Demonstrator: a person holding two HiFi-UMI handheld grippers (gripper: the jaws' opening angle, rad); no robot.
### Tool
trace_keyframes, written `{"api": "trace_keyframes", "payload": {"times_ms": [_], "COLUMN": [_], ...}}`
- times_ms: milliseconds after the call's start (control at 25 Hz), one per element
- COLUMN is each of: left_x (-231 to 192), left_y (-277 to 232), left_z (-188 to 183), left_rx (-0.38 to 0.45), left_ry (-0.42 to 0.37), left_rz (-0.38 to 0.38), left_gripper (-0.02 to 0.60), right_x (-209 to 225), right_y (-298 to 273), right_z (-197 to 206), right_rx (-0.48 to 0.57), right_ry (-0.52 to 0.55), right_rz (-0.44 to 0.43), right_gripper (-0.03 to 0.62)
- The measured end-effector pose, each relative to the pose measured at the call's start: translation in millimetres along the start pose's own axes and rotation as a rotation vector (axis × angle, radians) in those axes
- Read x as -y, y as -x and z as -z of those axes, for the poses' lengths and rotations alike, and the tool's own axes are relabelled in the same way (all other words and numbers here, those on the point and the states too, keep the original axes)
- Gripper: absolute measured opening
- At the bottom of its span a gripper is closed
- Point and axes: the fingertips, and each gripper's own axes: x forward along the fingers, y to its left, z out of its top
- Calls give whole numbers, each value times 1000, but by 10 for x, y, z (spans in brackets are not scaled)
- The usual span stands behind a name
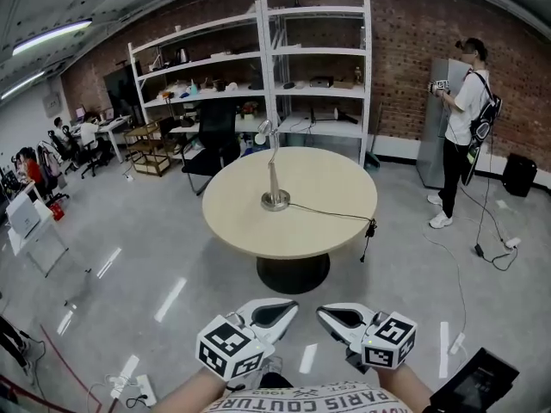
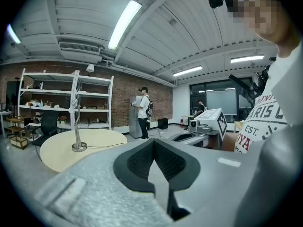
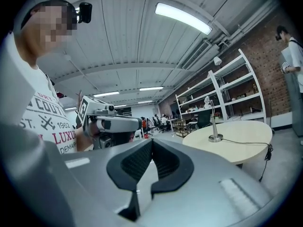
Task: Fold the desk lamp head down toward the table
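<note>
The silver desk lamp (image 1: 275,175) stands upright on its round base near the middle of the round beige table (image 1: 327,222), its small head up at the top of the stem. Its black cable (image 1: 331,213) runs right to the table's edge. It also shows as the lamp (image 2: 75,126) at the left of the left gripper view and the lamp (image 3: 214,123) at the right of the right gripper view. My left gripper (image 1: 289,307) and right gripper (image 1: 321,313) are held close to my body, well short of the table, tips turned toward each other. Both are shut and empty.
White metal shelves (image 1: 258,67) with small items stand behind the table, with a black office chair (image 1: 211,140) in front of them. A person (image 1: 461,127) stands at the right by a grey cabinet. People sit at desks (image 1: 77,136) on the left. Grey floor surrounds the table.
</note>
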Motion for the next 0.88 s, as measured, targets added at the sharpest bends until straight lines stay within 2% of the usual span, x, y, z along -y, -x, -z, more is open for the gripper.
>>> {"api": "trace_keyframes", "payload": {"times_ms": [160, 400, 640, 880], "left_x": [-71, -405, -928, -1638], "left_y": [-67, -89, -297, -330], "left_z": [18, 96, 224, 117], "left_rx": [-7, -3, 8, 14], "left_ry": [0, 35, 67, 84], "left_rz": [15, 16, 37, 44], "left_gripper": [3, 3, 3, 3], "right_x": [76, 197, 566, 916], "right_y": [-75, -361, -721, -1253], "right_z": [6, 33, 167, -36], "right_rx": [-1, -18, -75, -82], "right_ry": [-14, -22, -29, -42], "right_rz": [0, -4, 28, 66], "right_gripper": [3, 3, 3, 3]}}
